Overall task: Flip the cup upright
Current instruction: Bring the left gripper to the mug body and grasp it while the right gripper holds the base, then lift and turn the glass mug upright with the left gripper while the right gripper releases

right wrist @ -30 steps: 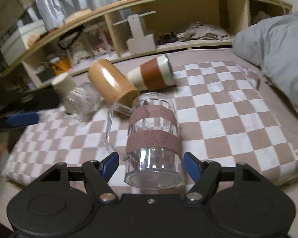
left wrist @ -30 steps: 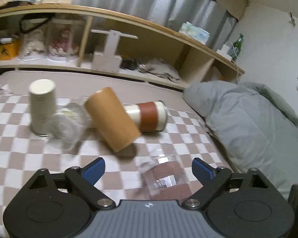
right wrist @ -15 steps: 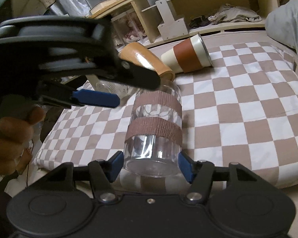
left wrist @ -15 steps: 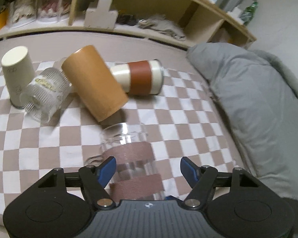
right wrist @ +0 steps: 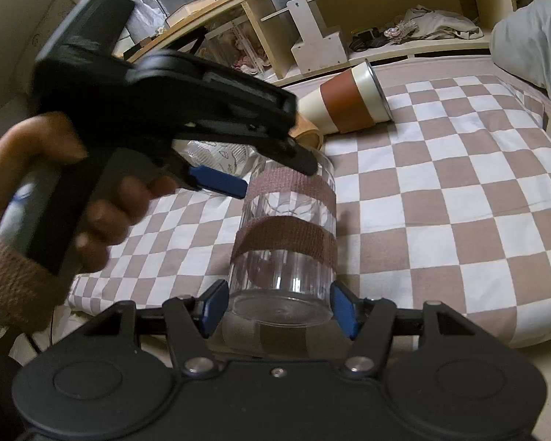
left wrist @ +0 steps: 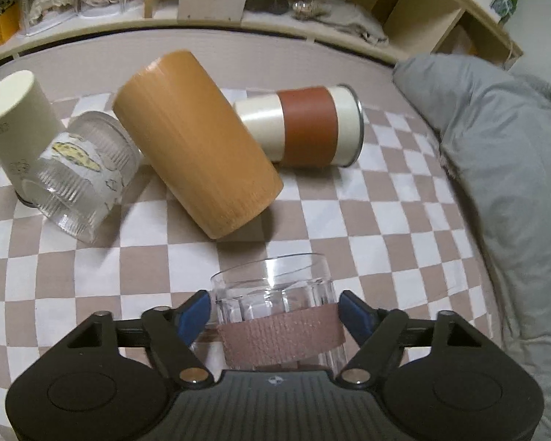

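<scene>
right wrist view: your right tool [right wrist: 277,307] pinches the clear mug [right wrist: 286,242] base; your left tool [left wrist: 273,308] reaches over, clamping its rim end.

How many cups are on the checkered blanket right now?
5: clear glass mug between both claws, wooden cup centre, brown-banded tumbler behind it, ribbed glass and cream cup left. Others may be hidden.
</scene>
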A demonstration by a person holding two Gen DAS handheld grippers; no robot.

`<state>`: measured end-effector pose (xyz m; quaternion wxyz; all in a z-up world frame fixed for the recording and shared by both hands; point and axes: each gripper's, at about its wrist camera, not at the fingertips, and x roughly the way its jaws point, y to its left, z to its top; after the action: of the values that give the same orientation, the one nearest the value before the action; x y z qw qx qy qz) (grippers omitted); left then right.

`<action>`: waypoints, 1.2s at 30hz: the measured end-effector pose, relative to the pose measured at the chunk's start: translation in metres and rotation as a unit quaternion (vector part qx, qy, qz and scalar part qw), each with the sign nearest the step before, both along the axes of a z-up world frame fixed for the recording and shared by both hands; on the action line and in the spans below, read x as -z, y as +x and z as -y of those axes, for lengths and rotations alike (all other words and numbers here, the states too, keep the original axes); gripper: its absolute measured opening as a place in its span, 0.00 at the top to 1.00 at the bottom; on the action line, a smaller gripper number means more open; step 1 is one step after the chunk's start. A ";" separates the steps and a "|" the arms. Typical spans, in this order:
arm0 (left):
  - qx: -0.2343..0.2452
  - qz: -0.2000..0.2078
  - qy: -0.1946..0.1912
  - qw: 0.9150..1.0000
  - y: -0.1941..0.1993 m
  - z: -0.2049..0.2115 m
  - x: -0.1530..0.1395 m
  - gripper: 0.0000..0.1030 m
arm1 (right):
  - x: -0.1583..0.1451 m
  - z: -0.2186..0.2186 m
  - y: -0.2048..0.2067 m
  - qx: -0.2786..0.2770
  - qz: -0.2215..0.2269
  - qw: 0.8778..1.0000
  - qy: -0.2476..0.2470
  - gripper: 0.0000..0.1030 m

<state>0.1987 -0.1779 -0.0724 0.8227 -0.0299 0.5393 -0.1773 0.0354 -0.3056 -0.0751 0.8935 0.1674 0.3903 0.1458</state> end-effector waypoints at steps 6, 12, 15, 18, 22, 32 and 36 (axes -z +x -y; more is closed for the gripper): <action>-0.004 -0.024 -0.002 1.000 0.011 0.003 0.010 0.21 | 0.000 -0.001 -0.001 -0.001 0.001 1.000 0.001 0.39; 0.007 0.004 -0.010 1.000 0.000 0.004 0.001 0.24 | 0.001 0.002 0.000 -0.003 0.000 1.000 0.008 0.39; 0.019 0.041 -0.026 0.999 -0.012 0.007 -0.019 0.24 | 0.002 0.006 0.001 -0.002 -0.001 1.000 0.014 0.40; 0.034 0.073 -0.044 0.996 -0.024 0.015 -0.040 0.25 | 0.001 0.014 0.002 0.019 0.005 1.000 0.008 0.42; 0.067 0.114 -0.047 0.990 -0.039 0.037 -0.058 0.26 | 0.000 0.033 0.004 0.069 0.007 0.998 0.000 0.45; 0.129 0.188 -0.012 0.973 -0.059 0.112 -0.063 0.27 | -0.002 0.078 0.003 0.194 0.040 0.978 -0.059 0.46; 0.155 0.210 0.000 0.965 -0.068 0.135 -0.062 0.27 | 0.003 0.091 0.004 0.218 0.036 0.973 -0.060 0.48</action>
<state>0.1302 -0.3127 -0.0104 0.8801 0.0923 0.3526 -0.3044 0.0392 -0.3971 -0.0782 0.9257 0.1894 0.3198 -0.0706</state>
